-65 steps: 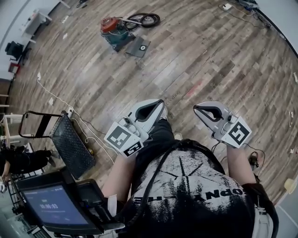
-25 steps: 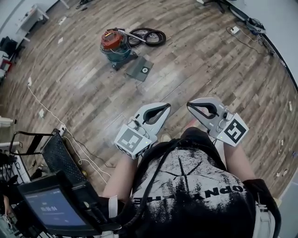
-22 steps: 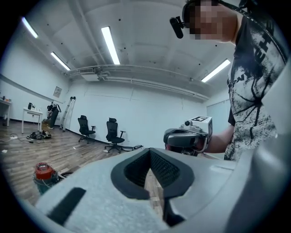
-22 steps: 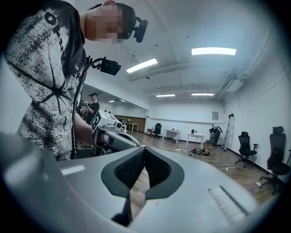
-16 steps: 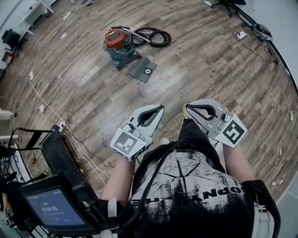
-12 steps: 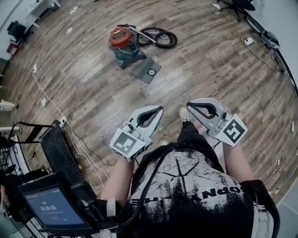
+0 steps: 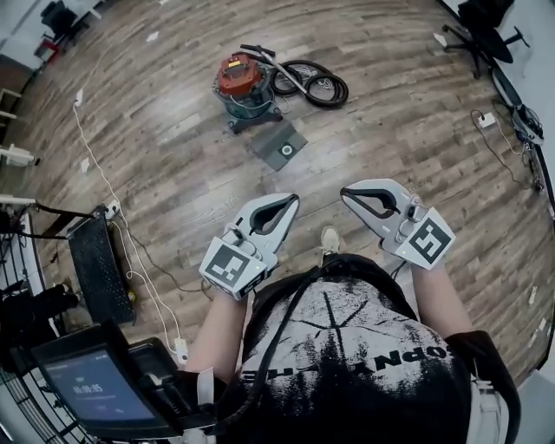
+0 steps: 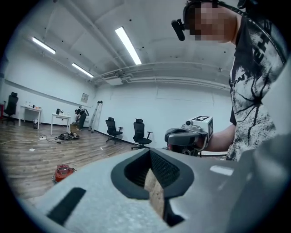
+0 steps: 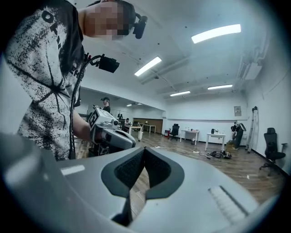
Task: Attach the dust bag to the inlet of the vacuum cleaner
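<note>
The vacuum cleaner, red on top with a teal body, stands on the wood floor ahead, its black hose coiled to its right. The grey flat dust bag with a round hole lies on the floor just in front of it. My left gripper and right gripper are held at waist height, well short of the bag, both shut and empty. In the left gripper view the left gripper points past the vacuum cleaner, low at the left. The right gripper view shows the right gripper with jaws together.
A black wire cart stands at the left, with a white cable trailing across the floor beside it. An office chair is at the far right. A tablet screen hangs near my left side. My shoe shows below the grippers.
The vacuum cleaner and dust bag have come closer and lower in the head view as I walk toward them. Both grippers stay shut and level in front of me.
</note>
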`<action>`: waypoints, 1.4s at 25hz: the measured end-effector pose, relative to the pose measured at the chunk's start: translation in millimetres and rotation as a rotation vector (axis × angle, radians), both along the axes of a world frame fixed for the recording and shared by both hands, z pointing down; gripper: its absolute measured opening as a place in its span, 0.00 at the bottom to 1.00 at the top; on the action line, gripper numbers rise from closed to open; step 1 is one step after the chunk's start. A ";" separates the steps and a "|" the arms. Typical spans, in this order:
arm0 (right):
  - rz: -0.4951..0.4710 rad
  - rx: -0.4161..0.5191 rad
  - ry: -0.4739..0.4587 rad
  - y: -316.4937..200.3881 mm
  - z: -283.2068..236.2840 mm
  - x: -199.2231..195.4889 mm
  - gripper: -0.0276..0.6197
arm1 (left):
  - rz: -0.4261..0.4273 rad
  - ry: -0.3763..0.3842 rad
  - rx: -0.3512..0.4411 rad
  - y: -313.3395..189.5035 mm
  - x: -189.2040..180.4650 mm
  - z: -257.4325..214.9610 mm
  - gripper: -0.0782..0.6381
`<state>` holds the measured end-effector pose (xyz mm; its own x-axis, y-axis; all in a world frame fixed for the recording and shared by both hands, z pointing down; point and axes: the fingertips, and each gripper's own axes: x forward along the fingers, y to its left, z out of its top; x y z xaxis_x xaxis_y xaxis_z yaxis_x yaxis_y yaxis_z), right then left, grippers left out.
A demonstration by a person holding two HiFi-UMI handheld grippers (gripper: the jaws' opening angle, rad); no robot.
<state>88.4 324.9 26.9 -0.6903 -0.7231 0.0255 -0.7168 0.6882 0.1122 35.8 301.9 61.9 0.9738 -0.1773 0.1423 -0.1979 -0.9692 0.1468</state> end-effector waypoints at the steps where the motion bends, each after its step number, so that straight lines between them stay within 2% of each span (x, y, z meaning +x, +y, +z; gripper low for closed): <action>1: -0.015 -0.001 0.004 -5.3 0.7 9.5 0.05 | -0.017 0.007 0.001 -5.4 9.6 -1.6 0.11; 5: -0.063 -0.021 -0.005 -25.5 0.7 44.1 0.05 | -0.082 -0.002 -0.017 -25.6 39.1 -4.7 0.11; 10: -0.105 -0.025 0.001 -47.4 3.2 70.7 0.05 | -0.137 0.037 -0.007 -43.7 60.8 -10.8 0.11; 14: -0.084 -0.028 -0.013 -74.7 3.2 86.3 0.05 | -0.155 -0.026 -0.020 -56.1 57.7 2.3 0.11; 17: -0.073 -0.022 -0.009 -102.2 0.0 93.2 0.05 | -0.178 -0.014 -0.022 -78.7 50.2 3.6 0.11; 24: -0.046 -0.019 0.023 -177.3 2.9 75.5 0.05 | -0.166 -0.027 -0.043 -155.3 23.5 22.4 0.11; 29: 0.004 -0.035 0.030 -250.0 -10.6 56.0 0.05 | -0.122 -0.030 0.007 -232.4 -1.4 14.9 0.11; 33: -0.017 -0.018 0.050 -305.2 -24.4 27.5 0.05 | -0.126 0.005 0.027 -291.6 -18.6 0.6 0.11; 35: -0.025 -0.022 0.054 -323.8 -26.7 16.2 0.05 | -0.133 -0.021 0.013 -313.2 -28.4 4.8 0.11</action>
<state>104.6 1.1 0.2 -0.7051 -0.7046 0.0794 -0.6927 0.7084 0.1351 7.4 -11.3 66.7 0.9383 -0.3068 0.1592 -0.3279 -0.9359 0.1286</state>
